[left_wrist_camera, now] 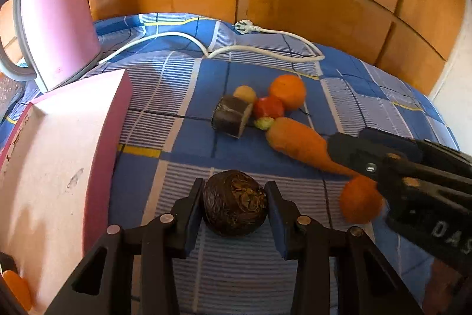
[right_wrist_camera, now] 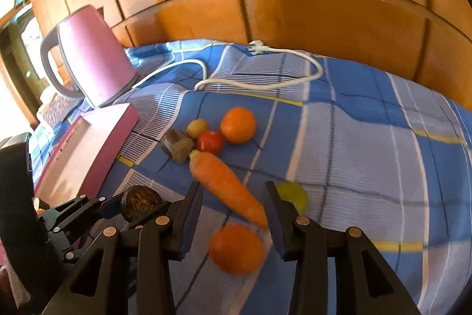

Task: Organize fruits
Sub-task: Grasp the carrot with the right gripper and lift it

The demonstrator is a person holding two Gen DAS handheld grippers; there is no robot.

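we have left tongs (left_wrist_camera: 234, 204) clamped on dark round fruit (left_wrist_camera: 234, 202); next, lift into pink box (left_wrist_camera: 59, 155). right tongs (right_wrist_camera: 234, 222) open over orange (right_wrist_camera: 236, 248), nothing gripped yet.

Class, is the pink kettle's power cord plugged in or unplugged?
Unplugged: the cord's white plug lies loose on the blue checked cloth beside the kettle.
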